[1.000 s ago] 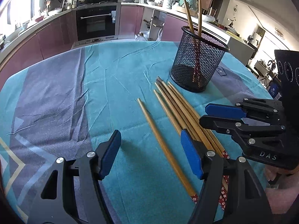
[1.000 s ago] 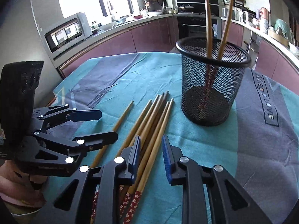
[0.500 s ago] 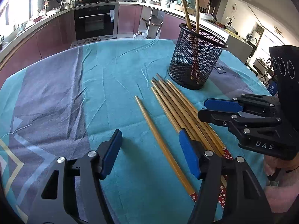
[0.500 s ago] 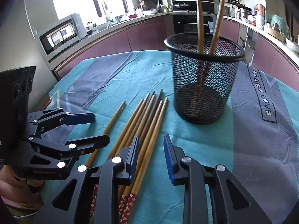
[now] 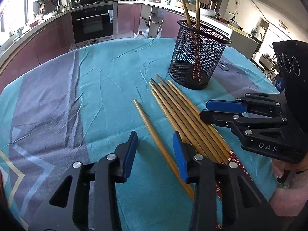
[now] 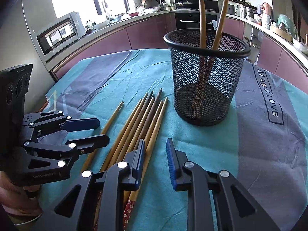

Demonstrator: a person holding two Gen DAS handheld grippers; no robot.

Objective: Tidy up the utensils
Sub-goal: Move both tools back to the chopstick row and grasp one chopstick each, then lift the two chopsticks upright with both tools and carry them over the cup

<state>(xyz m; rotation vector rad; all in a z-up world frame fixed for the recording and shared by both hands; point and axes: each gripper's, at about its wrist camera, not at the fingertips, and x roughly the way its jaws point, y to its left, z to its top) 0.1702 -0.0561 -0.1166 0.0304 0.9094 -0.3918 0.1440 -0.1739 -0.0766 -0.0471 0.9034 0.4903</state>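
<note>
Left gripper [image 5: 155,152] jaws are closing around the lone chopstick [image 5: 152,132], not yet pinching; it may roll aside. Right gripper [image 6: 155,156] jaws stand apart, empty.

In the left wrist view, the right tongs [image 5: 208,110] are covering the middle of the bundled chopsticks [image 5: 179,105] at right. The single chopstick [image 5: 154,134] is vanishing under a tong arm at bottom centre. In the right wrist view, two standing chopsticks [image 6: 202,19] are getting cut off by the top edge.
</note>
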